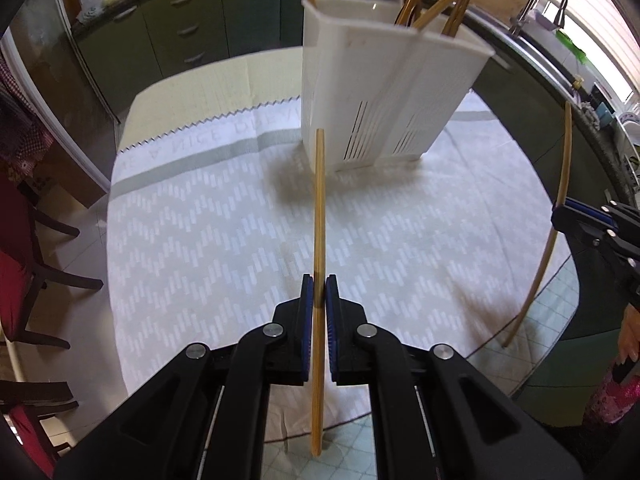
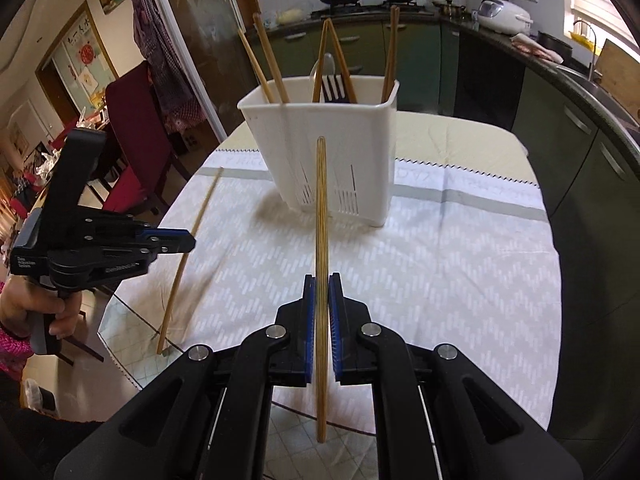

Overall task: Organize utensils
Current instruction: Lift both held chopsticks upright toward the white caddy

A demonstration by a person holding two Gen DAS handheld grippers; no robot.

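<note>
My left gripper (image 1: 319, 280) is shut on a wooden chopstick (image 1: 319, 216) that runs up between the blue pads, above the white patterned cloth. My right gripper (image 2: 321, 280) is shut on a second wooden chopstick (image 2: 321, 216) in the same way. Ahead of both stands a white slotted utensil holder (image 1: 372, 92), also seen as the holder (image 2: 320, 152), with several chopsticks, a clear spoon and a dark fork upright in it. In the left wrist view the right gripper (image 1: 560, 210) shows at the right edge with its chopstick (image 1: 560, 208). In the right wrist view the left gripper (image 2: 190, 242) holds its chopstick (image 2: 188, 256) at the left.
The round table (image 2: 460, 280) carries a white cloth over a yellow one. Red-cushioned chairs (image 2: 132, 160) stand at its left side. Dark green kitchen cabinets (image 2: 580, 152), a sink with a tap (image 1: 548, 4) and a stove with pans run behind. A person's hand (image 2: 36, 312) grips the left tool's handle.
</note>
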